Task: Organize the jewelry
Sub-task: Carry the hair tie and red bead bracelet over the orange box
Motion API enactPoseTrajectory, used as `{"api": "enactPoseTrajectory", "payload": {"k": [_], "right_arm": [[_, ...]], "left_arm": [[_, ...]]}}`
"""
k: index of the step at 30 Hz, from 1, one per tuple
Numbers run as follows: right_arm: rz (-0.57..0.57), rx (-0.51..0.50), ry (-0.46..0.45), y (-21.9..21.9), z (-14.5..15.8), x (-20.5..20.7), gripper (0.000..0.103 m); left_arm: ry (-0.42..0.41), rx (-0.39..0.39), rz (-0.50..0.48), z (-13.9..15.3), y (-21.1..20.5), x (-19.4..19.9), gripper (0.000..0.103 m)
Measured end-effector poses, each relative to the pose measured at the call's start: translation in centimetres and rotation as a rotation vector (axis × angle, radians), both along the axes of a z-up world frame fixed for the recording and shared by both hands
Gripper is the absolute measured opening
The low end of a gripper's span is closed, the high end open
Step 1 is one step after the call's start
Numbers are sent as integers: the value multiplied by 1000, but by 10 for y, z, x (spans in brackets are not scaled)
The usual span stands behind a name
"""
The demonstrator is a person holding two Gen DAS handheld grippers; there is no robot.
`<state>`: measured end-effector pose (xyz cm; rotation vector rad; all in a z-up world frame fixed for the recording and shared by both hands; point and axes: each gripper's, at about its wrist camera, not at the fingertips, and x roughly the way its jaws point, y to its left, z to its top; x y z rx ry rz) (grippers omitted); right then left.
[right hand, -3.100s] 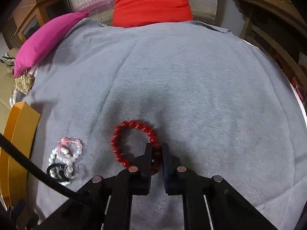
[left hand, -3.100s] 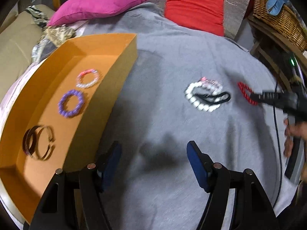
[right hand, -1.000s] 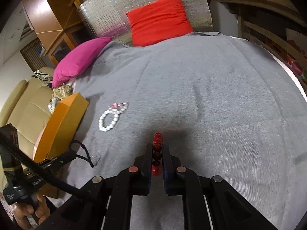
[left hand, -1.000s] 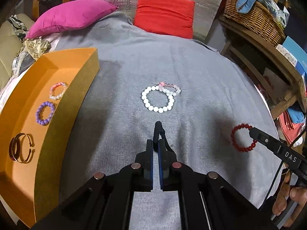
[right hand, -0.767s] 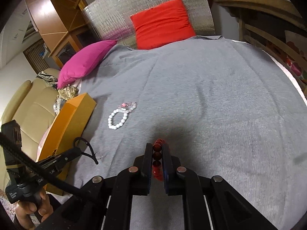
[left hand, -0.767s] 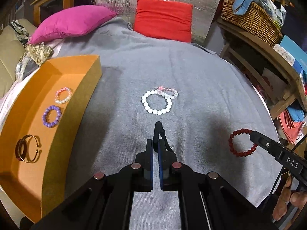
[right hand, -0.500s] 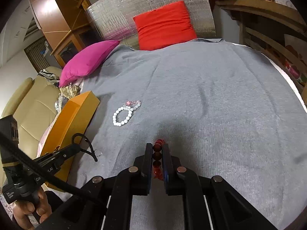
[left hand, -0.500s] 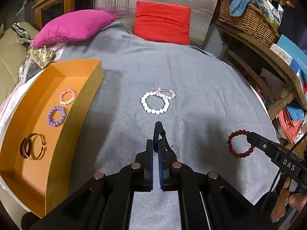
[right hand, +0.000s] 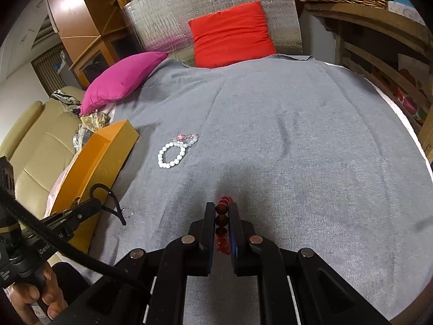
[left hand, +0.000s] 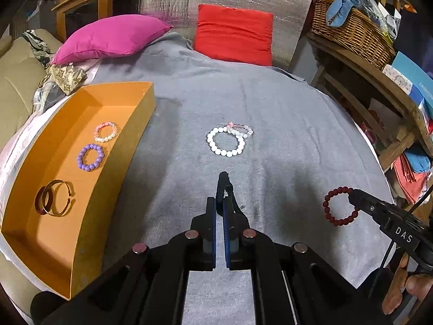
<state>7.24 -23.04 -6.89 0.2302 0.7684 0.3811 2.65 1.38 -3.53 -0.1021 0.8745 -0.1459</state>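
two pieces are off the blanket at once. the left gripper [left hand: 219,203] is pinched tight on a black cord bracelet [left hand: 225,187], whose loop pokes out just past its fingertips; the right gripper [right hand: 222,211] is clamped on a dark red bead bracelet [right hand: 222,218], beads stacked in the slot between its pads.

both should be very light. the cord is soft and limp, so it will droop and swing, and a small clear charm [right hand: 127,212] dangling off it could snag on a wall. the bead bracelet is probably strung on elastic: hard, smooth, round beads that may roll or squirt out of a flat pinch, so holding across the string between two beads looks safer than on one bead's crown.

ahead of the left gripper lies a white bead bracelet [left hand: 226,142] touching a clear-and-pink one [left hand: 240,130]; up and to its left is the orange box [left hand: 127,146].

the left wrist view alone shows inside the box: a pink-and-white bracelet [left hand: 105,132], a purple one [left hand: 90,157] and gold bangles [left hand: 54,197]. it also shows the red bracelet as a full ring [left hand: 341,205] hanging from the right fingertips. the right wrist view shows only the box's outer wall [right hand: 105,151], but reveals the cord's hanging tail and charm.
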Motion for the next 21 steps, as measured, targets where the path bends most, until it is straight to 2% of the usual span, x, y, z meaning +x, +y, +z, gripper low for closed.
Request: {"api": "enactPoseTrajectory", "payload": {"k": [21], "right_arm": [[16,-23,-13,9,6,-1,10]], "left_arm": [[-15,13,26,8,8,-5,5]]}}
